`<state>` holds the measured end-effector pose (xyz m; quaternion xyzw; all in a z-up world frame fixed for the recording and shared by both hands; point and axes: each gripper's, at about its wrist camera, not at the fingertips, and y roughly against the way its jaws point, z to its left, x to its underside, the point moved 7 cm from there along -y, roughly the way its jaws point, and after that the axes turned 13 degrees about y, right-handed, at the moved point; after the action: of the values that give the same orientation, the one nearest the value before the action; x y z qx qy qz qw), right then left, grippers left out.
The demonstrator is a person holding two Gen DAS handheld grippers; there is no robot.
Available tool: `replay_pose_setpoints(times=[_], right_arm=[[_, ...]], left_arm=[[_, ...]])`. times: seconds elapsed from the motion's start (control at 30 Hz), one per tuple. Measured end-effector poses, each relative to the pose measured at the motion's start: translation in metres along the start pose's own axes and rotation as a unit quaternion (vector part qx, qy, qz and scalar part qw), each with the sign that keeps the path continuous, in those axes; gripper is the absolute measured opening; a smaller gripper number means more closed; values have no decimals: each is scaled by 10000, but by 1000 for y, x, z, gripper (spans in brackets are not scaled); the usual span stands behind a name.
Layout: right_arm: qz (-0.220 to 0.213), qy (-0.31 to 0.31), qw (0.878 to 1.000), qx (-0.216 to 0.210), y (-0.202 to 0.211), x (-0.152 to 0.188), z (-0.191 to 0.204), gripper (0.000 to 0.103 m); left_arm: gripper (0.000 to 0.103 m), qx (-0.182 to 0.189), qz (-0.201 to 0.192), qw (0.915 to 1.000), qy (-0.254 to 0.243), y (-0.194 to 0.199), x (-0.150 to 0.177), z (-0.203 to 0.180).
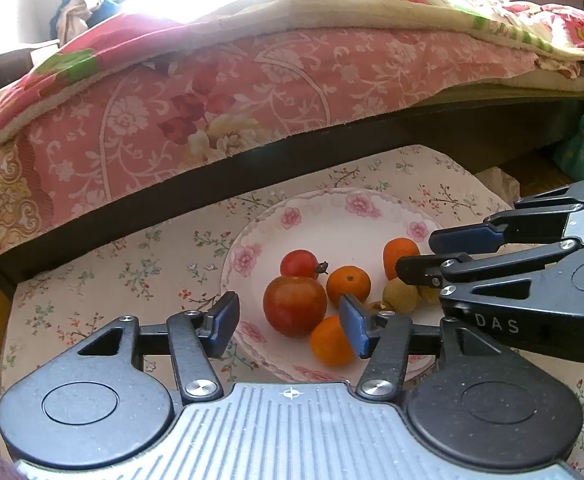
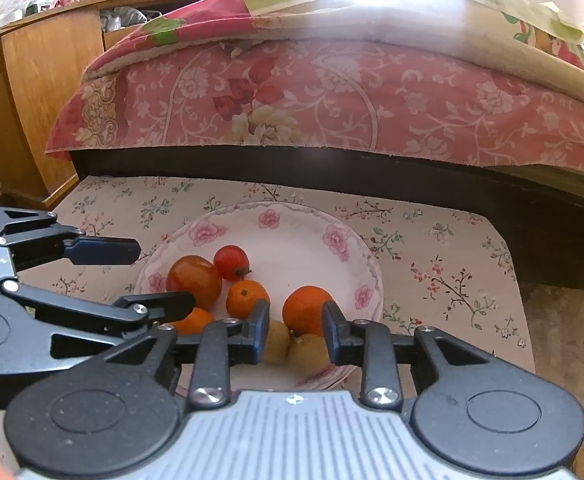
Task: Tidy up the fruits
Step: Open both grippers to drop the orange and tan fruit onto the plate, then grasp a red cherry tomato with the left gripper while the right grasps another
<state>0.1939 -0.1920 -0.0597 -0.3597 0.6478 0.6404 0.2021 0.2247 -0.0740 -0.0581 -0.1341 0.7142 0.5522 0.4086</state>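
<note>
Fruit sits piled on the plate [image 2: 347, 240], round, smooth and apt to roll, so the left gripper [image 1: 290, 326], jaws apart and empty, should pinch the apple [image 1: 293, 306] across its widest part, while the right gripper [image 2: 295, 334] hangs slightly parted and empty over two kiwis [image 2: 305, 354].

fruits [image 1: 294, 311] on plate [image 1: 331, 212], bed [image 1: 196, 112] behind

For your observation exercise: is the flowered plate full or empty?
Partly full: the plate holds fruit clustered toward its near side, with its far half bare.
</note>
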Motion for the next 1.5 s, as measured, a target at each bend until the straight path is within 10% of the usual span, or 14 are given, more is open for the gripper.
replay_pose_setpoints(times=[0.77,1.5], right_arm=[[215,443,9980,-407,57,41,18,31],[692,531,9890,-1197,12,59,47,30]], left_arm=[[70,262,247,9985,-414,47,44,-17],[70,707,639,9912,-922,30,75,-26]])
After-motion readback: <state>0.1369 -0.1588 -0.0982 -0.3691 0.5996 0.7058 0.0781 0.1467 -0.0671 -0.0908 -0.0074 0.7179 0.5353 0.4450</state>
